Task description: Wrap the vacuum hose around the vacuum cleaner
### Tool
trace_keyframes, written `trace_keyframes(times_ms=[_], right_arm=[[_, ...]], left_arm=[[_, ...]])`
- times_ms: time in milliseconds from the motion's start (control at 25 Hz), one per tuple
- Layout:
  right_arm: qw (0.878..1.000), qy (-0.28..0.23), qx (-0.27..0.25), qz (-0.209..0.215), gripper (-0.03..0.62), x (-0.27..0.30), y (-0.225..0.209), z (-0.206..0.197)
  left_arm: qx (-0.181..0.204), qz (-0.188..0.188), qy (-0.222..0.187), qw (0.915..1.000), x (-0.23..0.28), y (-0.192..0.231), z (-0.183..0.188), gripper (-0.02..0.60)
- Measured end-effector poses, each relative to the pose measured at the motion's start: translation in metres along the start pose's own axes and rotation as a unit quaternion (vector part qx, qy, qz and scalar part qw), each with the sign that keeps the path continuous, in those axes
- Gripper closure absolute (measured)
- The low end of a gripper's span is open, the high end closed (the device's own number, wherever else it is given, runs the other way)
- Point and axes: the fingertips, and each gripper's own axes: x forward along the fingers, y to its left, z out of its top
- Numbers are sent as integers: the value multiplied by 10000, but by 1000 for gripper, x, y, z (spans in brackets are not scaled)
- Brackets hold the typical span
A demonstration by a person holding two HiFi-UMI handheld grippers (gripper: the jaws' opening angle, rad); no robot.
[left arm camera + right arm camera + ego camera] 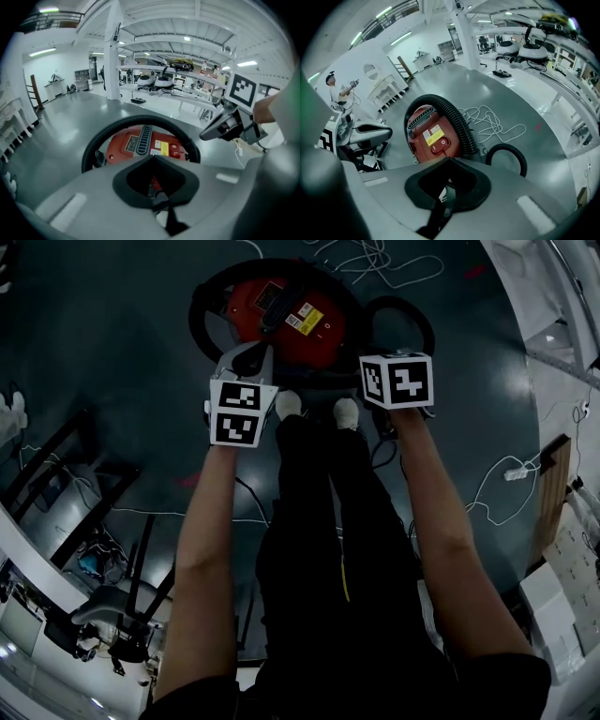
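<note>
In the head view the red vacuum cleaner (292, 322) stands on the dark floor (112, 343) just ahead of the person's white shoes (289, 405). Its black ribbed hose (200, 315) arcs closely round the left and far sides of the body, and a further loop of it lies on the floor to the right. The left gripper (247, 360) hangs over the near left edge of the vacuum cleaner, and the right gripper (397, 379) hangs near that right-hand loop. A white cable (375, 261) sprawls on the floor beyond

In the left gripper view the left gripper (153, 183) has its jaws pressed together with nothing between them. Past them sits the vacuum cleaner (161, 147) with the hose (136, 121) bowed over its far side, and the right gripper (233, 123) shows at the right

In the right gripper view the right gripper (447, 185) is likewise closed and empty. The hose (457, 123) runs along the right side of the vacuum cleaner (431, 137), its loose loop lying beside it
</note>
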Motion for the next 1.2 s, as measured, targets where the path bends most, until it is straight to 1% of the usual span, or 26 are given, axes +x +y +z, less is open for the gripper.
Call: trace_keyframes(times_ms=[120, 280, 440, 520, 680, 800, 920, 1000, 1200], right_arm=[[9997, -211, -26, 75, 599, -6, 7, -4], [9979, -601, -137, 219, 599, -23, 25, -4], [9936, -982, -445, 342, 599, -43, 44, -5], [9914, -1122, -559, 373, 599, -52, 51, -7], [9864, -1421, -721, 411, 599, -65, 63, -10], [9838, -1542, -825, 391, 599, -70, 66, -15], [9833, -1590, -789, 413, 599, -73, 66, -21], [9831, -1569, -857, 398, 600, -73, 66, -25], [9846, -1475, -841, 414, 600, -71, 62, -33]], left_arm=[[-389, 13, -60, 9992, -7, -17, -4, 572], [-945, 72, -165, 9954, -23, -41, -13, 571], [-1560, 153, -272, 9873, -39, -63, -20, 571], [-1789, 175, -294, 9833, -45, -74, -23, 572], [-1963, 308, -248, 9798, -52, -85, -32, 571], [-2076, 447, -213, 9770, -56, -90, -38, 571], [-2222, 506, -212, 9735, -59, -96, -41, 572], [-2302, 546, -217, 9714, -61, -99, -40, 572], [-2324, 589, -239, 9705, -62, -108, -36, 572]])
